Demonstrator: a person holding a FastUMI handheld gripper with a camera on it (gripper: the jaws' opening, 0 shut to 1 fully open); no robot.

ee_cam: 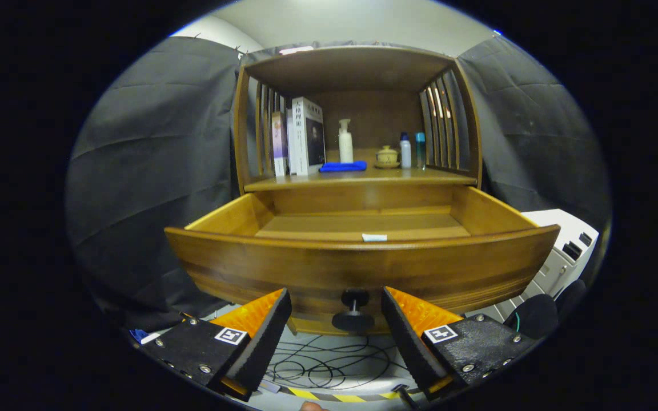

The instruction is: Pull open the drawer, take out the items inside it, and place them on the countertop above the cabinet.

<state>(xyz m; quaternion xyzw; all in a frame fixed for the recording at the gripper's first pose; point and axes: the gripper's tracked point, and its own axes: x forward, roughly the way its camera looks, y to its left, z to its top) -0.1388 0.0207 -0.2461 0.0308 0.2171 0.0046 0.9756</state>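
Drawer (357,268) is pulled out; claw (336,319) sits low at its front, fingers apart and holding nothing, with the knob (353,311) between them. The small white item (374,237) lies up and ahead, just behind the front panel, long axis across the claw's line. Judgement: lift over the panel, then drop in.

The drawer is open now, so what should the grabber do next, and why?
Probably lift the open gripper from beside the knob and move it over the drawer front toward the small white item inside, since that item appears to be what needs taking out.
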